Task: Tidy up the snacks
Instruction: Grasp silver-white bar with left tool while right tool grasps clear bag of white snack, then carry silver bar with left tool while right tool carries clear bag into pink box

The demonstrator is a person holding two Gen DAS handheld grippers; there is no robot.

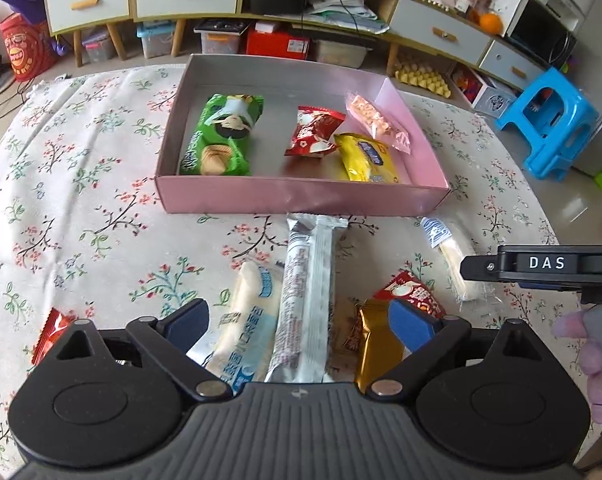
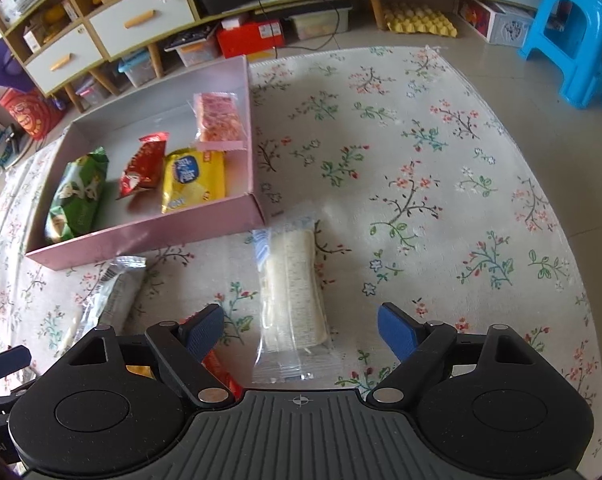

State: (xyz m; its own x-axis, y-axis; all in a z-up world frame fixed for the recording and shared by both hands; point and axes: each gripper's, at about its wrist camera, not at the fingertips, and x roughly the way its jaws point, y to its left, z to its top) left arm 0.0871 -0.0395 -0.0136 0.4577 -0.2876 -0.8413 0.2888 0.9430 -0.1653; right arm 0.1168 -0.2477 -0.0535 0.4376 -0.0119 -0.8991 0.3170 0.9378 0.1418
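Covering your worktop, the floral cloth (image 2: 441, 184) carries the pink box (image 1: 301, 198), four snacks inside. Your left hand-held gripper (image 1: 305, 324) is released around a silver bar (image 1: 307, 280); your right hand-held gripper (image 2: 301, 330) is released over a clear-wrapped cake (image 2: 291, 288).

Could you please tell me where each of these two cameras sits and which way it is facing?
Left wrist: on the left gripper, looking down and forward at the silver wrapper and pink box; own open fingers and the right gripper show.
Right wrist: on the right gripper, over the clear-wrapped cake; own open fingers show.
Shared: box, floral cloth, blue stool.
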